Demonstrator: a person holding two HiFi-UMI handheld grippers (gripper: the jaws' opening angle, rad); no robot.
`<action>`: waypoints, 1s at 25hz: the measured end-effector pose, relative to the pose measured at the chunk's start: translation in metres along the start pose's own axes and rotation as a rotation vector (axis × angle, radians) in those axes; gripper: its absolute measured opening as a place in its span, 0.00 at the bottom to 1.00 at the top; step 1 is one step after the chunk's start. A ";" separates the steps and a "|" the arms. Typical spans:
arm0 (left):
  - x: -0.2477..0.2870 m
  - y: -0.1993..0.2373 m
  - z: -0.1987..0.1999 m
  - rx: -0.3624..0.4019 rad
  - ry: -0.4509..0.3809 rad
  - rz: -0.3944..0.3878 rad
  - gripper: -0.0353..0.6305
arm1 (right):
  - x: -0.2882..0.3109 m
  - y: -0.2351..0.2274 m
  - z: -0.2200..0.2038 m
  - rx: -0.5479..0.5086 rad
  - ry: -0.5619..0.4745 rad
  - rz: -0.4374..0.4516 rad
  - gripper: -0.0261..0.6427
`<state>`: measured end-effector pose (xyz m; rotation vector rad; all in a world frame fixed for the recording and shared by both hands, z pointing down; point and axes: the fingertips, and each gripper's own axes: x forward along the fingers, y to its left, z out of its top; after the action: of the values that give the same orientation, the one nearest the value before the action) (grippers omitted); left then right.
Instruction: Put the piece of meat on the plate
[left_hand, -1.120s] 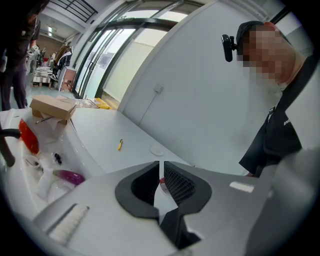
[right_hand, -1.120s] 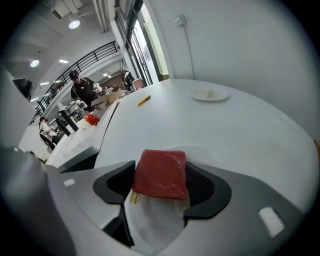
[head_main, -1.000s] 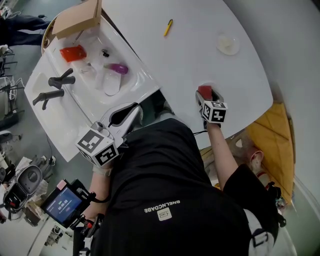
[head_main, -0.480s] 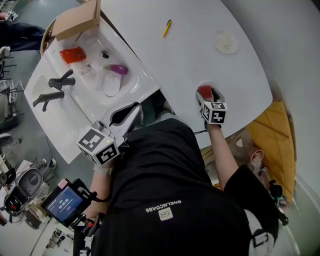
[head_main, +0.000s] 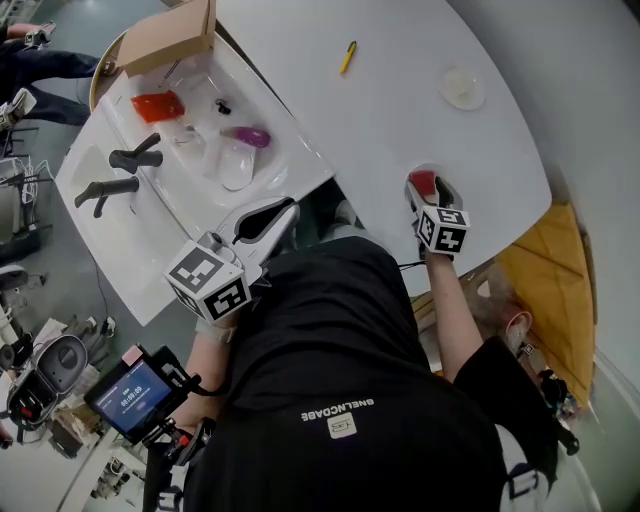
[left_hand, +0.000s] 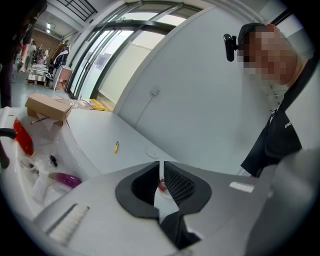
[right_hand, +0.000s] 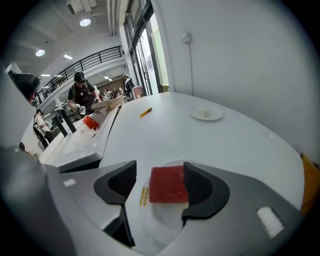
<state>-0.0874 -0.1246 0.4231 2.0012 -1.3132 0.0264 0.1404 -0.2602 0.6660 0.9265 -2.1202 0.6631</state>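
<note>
Gaping over the white plate (right_hand: 161, 221), the right gripper (right_hand: 160, 176) has its jaws apart around the piece of meat (right_hand: 168, 186), a red slab lying flat on that plate. The right-hand pad seems to touch the slab's edge, though the angle leaves that unsure. The left gripper (left_hand: 161, 176) is empty, its jaws together but for a thin slit, near the sink (head_main: 135, 265). Farther across the white table (head_main: 400, 110) lie a yellow pen (head_main: 347, 57) and a small dish (head_main: 461, 88). A cardboard box (head_main: 165, 38) sits at the sink's far end.
</note>
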 end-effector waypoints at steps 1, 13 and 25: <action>-0.002 0.004 0.002 -0.002 -0.004 -0.004 0.12 | -0.001 0.003 0.003 0.003 -0.005 -0.004 0.48; -0.018 -0.004 0.003 0.018 -0.064 -0.074 0.09 | -0.055 0.032 0.031 0.036 -0.173 -0.035 0.24; -0.018 -0.029 -0.017 0.048 -0.056 -0.171 0.08 | -0.114 0.066 0.028 0.077 -0.333 -0.030 0.06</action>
<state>-0.0666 -0.0945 0.4126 2.1630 -1.1812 -0.0803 0.1330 -0.1927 0.5493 1.1765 -2.3789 0.6128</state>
